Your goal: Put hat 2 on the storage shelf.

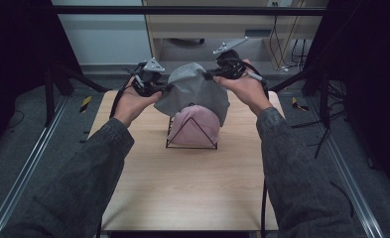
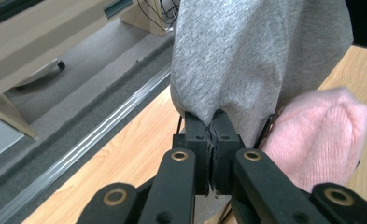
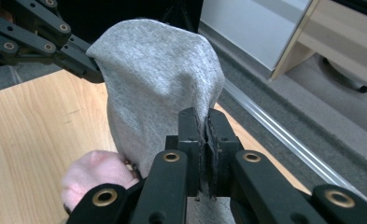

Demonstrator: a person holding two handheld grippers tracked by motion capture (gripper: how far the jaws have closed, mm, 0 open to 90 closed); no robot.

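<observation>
Both grippers, left gripper [image 1: 159, 89] and right gripper [image 1: 213, 75], are clamping opposite edges of the grey cloth [image 1: 195, 91] above the pink cloth [image 1: 195, 125] on the wire stand [image 1: 191, 133] on the surface [image 1: 182, 188]; its hem is possibly snagging the stand, risking tipping

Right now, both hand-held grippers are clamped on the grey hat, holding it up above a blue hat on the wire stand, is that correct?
Nearly: the hat on the wire stand is pink, not blue, as the high view shows. Both the left hand-held gripper and right hand-held gripper are clamped on the grey hat above it.
</observation>
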